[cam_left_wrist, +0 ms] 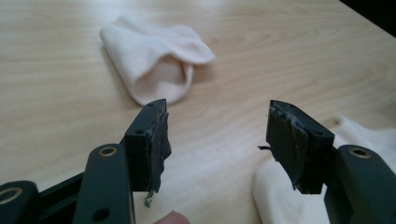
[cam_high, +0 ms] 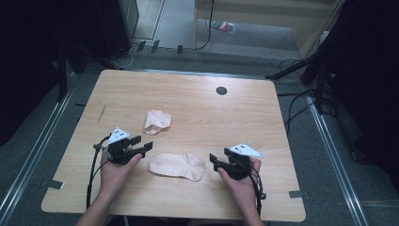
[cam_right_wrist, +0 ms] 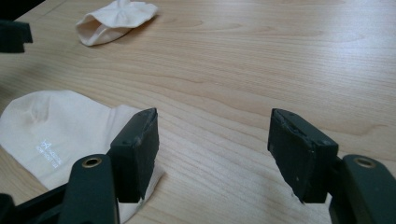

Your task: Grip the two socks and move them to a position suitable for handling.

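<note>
A flat cream sock (cam_high: pixel 178 165) lies on the wooden table (cam_high: pixel 197 108) between my two grippers; it also appears as a cream sock (cam_right_wrist: pixel 46 133) with small white print and as a sock edge (cam_left_wrist: pixel 280 196) at the lower right. A second, bunched-up sock (cam_high: pixel 156 121) (cam_left_wrist: pixel 154 63) (cam_right_wrist: pixel 114 18) rests farther back. My left gripper (cam_high: pixel 141 143) (cam_left_wrist: pixel 217 140) stands open just left of the flat sock, holding nothing. My right gripper (cam_high: pixel 217 160) (cam_right_wrist: pixel 212 149) is open just right of it, its left jaw over the sock's edge.
A round black grommet (cam_high: pixel 221 90) sits near the table's far edge. Cables and dark stands (cam_high: pixel 310 70) crowd the floor at the right and back. Metal floor rails (cam_high: pixel 329 141) run along both sides of the table.
</note>
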`<state>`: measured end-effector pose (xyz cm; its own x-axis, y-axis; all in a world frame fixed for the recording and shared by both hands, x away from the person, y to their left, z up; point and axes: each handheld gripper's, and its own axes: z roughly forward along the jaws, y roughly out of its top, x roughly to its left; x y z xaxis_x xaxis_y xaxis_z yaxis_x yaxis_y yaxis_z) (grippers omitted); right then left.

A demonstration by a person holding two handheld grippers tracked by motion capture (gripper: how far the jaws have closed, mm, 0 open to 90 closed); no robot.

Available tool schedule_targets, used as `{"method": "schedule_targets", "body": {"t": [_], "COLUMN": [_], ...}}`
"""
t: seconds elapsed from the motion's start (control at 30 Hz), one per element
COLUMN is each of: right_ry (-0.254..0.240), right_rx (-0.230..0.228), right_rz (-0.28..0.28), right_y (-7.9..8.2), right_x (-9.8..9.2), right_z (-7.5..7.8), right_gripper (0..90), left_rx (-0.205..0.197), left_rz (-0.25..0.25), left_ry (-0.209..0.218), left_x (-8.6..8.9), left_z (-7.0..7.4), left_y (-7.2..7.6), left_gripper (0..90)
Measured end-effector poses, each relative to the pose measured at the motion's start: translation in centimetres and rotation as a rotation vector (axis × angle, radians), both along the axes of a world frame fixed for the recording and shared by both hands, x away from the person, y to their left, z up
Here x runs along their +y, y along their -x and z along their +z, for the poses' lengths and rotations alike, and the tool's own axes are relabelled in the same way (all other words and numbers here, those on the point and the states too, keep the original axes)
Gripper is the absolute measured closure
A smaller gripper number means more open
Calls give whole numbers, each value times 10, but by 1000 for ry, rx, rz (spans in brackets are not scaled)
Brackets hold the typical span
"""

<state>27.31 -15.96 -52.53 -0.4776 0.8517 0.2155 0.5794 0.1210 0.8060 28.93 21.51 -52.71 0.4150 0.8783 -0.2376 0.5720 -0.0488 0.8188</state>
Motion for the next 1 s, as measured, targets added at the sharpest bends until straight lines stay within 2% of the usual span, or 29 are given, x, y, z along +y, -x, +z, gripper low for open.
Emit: {"method": "schedule_targets", "body": {"t": [0.13,0.23,0.3,0.37,0.4,0.47,0.5,0.63,0.7,0.77,0.8,0.83,0.87,0.9,1.0], "right_ry": [6,10,12,17,16,19,19,22,19,25,30,30,32,32,32], "right_rx": [-4,1,0,3,3,4,6,9,11,11,17,17,18,16,11], "right_rz": [6,10,10,12,12,12,11,6,3,-2,-11,-11,-12,-9,-8], "right_y": [-3,-4,-5,-5,-6,-6,-6,-7,-7,-9,-10,-10,-10,-11,-11], "right_x": [3,5,5,5,5,5,5,4,4,4,5,5,5,6,9], "right_z": [-1,-1,-2,-2,-3,-3,-3,-3,-3,-4,-5,-5,-5,-5,-3], "right_gripper": [342,342,342,342,341,341,341,340,340,343,344,344,344,345,344], "left_rx": [11,38,58,68,81,95,105,119,130,121,117,120,112,108,81], "left_rz": [59,123,165,205,208,199,190,187,191,183,172,163,146,133,104], "left_ry": [-42,-34,-9,-21,-21,-55,-86,-195,-234,-233,-239,-247,-262,-265,-231], "left_x": [-6,-7,-5,-5,-5,-8,-11,-22,-25,-26,-26,-27,-28,-28,-28], "left_z": [3,2,0,-2,-4,-6,-8,-13,-16,-16,-16,-15,-13,-12,-7], "left_y": [-28,-49,-62,-73,-79,-87,-92,-99,-100,-100,-100,-100,-99,-99,-94], "left_gripper": [390,384,384,384,386,405,419,486,528,617,762,762,833,860,875]}}
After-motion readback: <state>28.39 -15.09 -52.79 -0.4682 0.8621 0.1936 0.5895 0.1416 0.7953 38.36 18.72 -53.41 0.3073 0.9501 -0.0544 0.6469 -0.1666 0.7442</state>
